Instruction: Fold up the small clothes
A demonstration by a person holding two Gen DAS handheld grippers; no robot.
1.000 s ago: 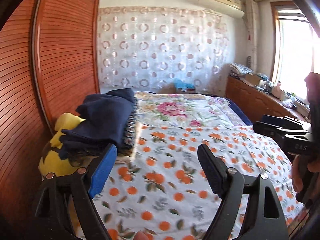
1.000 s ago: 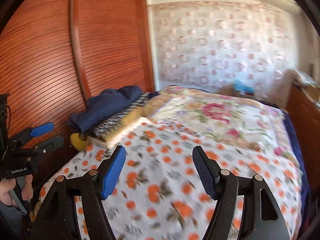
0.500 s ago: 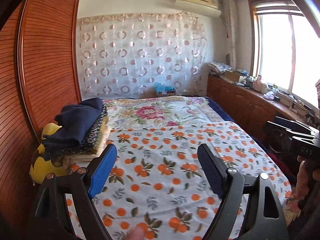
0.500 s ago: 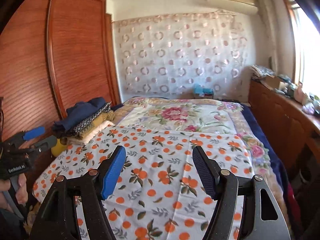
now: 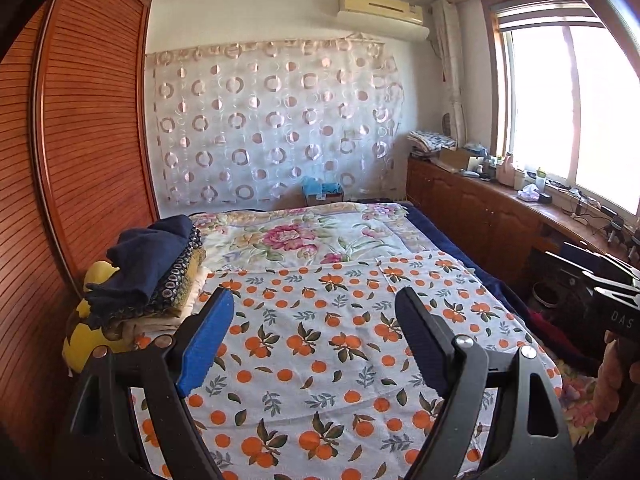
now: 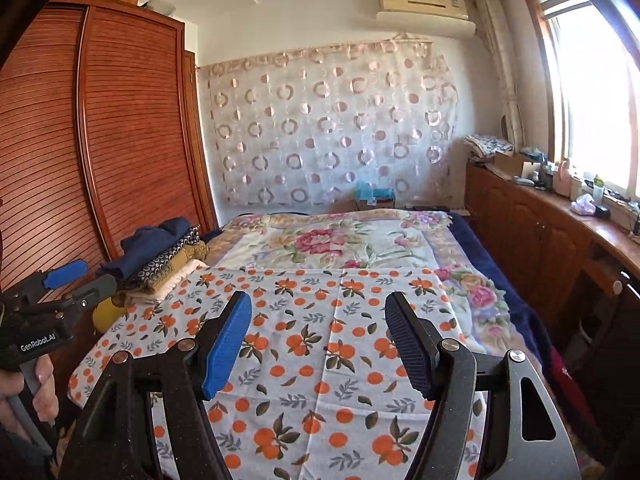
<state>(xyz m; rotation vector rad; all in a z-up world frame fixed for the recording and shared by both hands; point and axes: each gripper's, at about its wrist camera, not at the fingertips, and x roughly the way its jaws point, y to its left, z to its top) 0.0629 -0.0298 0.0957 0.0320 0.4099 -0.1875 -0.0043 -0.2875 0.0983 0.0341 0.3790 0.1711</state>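
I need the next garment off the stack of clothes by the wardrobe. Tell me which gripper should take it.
Left. The left gripper hangs open nearest the stack of clothes, on its own side. The right gripper, also open and empty, would probably have to cross over the orange-print cloth.

A slatted wooden wardrobe (image 5: 88,152) fills nine o'clock, a circle-patterned curtain (image 5: 276,120) hangs at twelve beneath an air conditioner (image 5: 380,10), and a bright window (image 5: 572,108) tops cluttered wooden cabinets (image 5: 480,216) at three o'clock.

I see a stack of folded clothes (image 5: 152,280) on the bed's (image 5: 448,236) left edge: dark blue piece on top, patterned, mustard and cream layers beneath, beside an orange-print cloth (image 5: 320,340) spread flat
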